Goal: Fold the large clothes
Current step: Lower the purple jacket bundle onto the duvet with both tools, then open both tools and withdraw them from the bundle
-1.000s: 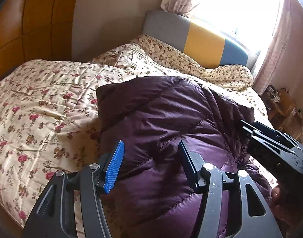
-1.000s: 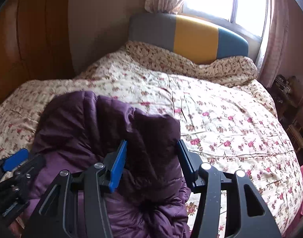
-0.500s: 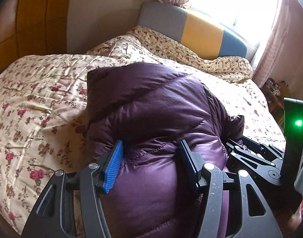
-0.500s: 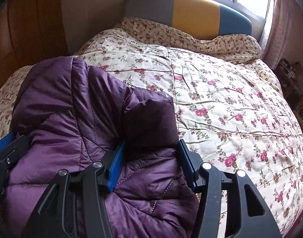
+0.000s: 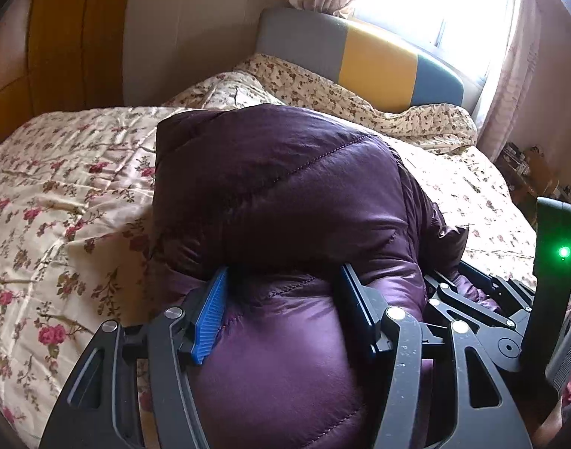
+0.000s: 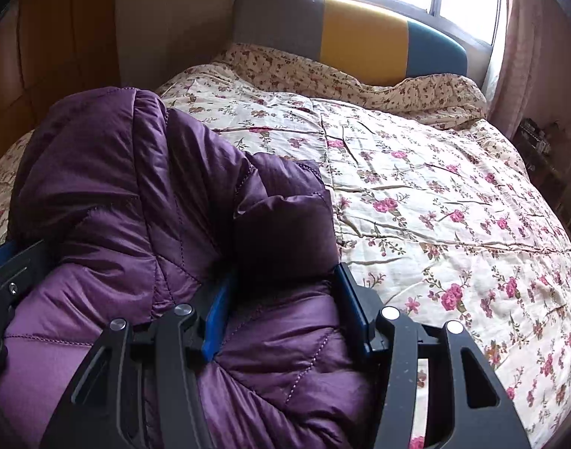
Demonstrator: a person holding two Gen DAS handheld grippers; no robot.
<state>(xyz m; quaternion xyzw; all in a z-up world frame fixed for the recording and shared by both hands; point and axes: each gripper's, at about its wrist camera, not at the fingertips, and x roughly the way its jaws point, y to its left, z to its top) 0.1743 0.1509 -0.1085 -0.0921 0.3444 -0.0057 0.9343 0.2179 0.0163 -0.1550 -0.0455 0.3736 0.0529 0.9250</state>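
A bulky purple quilted jacket (image 5: 278, 187) lies bunched and doubled over on the floral quilt (image 5: 61, 187). My left gripper (image 5: 283, 273) is shut on a thick fold at the jacket's near edge, with the padded cloth bulging between and over its fingers. My right gripper (image 6: 283, 277) grips the jacket (image 6: 117, 194) at its right side, where a darker folded flap sits just past the fingertips. Each gripper shows in the other's view: the right gripper (image 5: 491, 299) at the far right, the left gripper (image 6: 8, 273) at the left edge.
The quilt (image 6: 435, 205) covers the whole bed, with wide bare room to the right of the jacket. A grey, yellow and blue headboard (image 6: 360, 41) stands at the far end under a bright window. A wooden wardrobe (image 5: 42, 37) is on the left, cluttered shelves (image 6: 547, 157) on the right.
Both grippers have sunk towards the bed with the jacket in them. The jacket now bulks closer and larger in both views, its far fold settling on the quilt.
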